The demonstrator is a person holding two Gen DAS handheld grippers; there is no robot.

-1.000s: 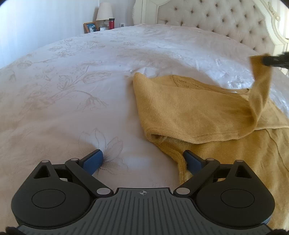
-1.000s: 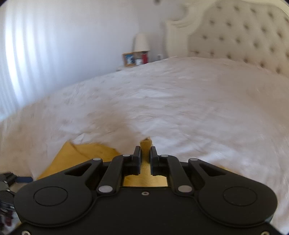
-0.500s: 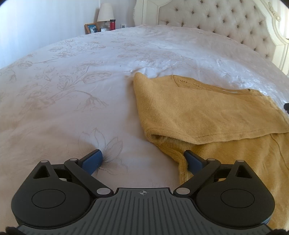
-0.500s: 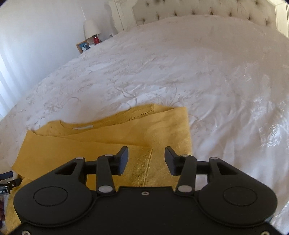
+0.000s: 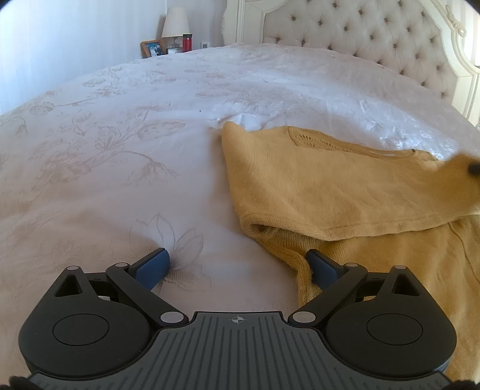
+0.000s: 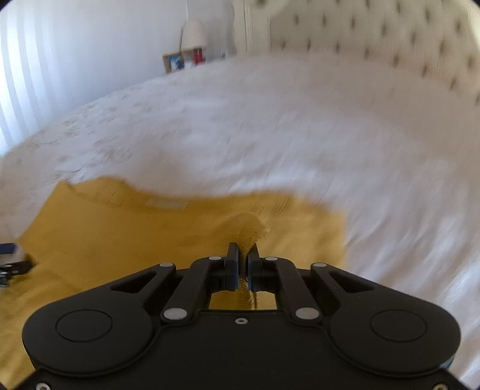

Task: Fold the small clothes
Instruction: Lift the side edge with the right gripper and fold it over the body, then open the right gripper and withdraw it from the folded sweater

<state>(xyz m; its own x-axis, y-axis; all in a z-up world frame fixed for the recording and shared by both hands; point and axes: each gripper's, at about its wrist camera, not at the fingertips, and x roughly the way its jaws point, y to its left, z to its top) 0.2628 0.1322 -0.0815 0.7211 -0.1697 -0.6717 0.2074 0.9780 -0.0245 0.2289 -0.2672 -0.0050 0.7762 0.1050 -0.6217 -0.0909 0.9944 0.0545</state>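
Note:
A mustard-yellow knit sweater (image 5: 345, 192) lies partly folded on the white bed; it also shows in the right wrist view (image 6: 126, 240). My left gripper (image 5: 237, 264) is open, low over the bedspread at the sweater's near left edge, its right finger touching the knit hem. My right gripper (image 6: 243, 255) is shut on a pinch of the sweater's fabric and lifts it; it shows blurred at the far right of the left wrist view (image 5: 472, 169).
The white embroidered bedspread (image 5: 120, 150) stretches left and back. A tufted headboard (image 5: 375, 39) stands behind. A nightstand with a lamp (image 5: 175, 22), a picture frame and a red bottle stands at the back left.
Half a second ago my right gripper was open over the flat sweater. It has now shut on the fabric and is lifting it. My left gripper has not moved.

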